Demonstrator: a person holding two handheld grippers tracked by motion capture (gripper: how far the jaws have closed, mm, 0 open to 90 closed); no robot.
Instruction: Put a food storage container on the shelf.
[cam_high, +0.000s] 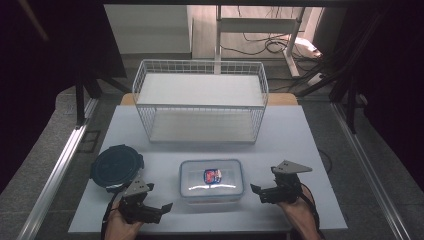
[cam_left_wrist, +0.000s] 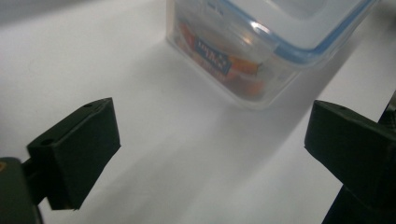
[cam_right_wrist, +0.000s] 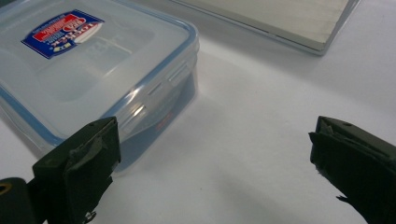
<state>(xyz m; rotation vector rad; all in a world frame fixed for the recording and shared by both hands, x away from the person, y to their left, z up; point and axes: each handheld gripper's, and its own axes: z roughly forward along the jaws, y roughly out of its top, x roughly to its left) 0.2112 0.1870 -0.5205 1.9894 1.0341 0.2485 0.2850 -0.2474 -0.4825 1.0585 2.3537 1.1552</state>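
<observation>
Clear plastic food container (cam_high: 211, 181) sits on the white table (cam_high: 300, 150), near the front edge, about midway across. Its lid is clear with a blue seal rim and carries a red-and-blue label (cam_high: 212, 175); the lid is on.

Left gripper (cam_high: 159, 207) lies to the container's left and slightly nearer the person, jaws pointing toward it. Jaws spread wide, nothing between them, gripping nothing. In the left gripper view a lower corner of the container (cam_left_wrist: 261, 51) stands ahead of the jaws, apart from both pads; bare table lies between the pads.

Right gripper (cam_high: 258, 192) lies to the container's right, at about the same depth as its front half, jaws pointing toward it. Jaws likewise wide apart and empty. In the right gripper view the container (cam_right_wrist: 93, 74) lies ahead and to the left; its near corner appears just behind the left pad, though contact cannot be told from this angle.

Round dark lidded container (cam_high: 117, 167) rests on the table left of the clear one, just beyond the left gripper. White wire basket (cam_high: 200, 100) stands behind, at the table's far side, well apart from both grippers.
</observation>
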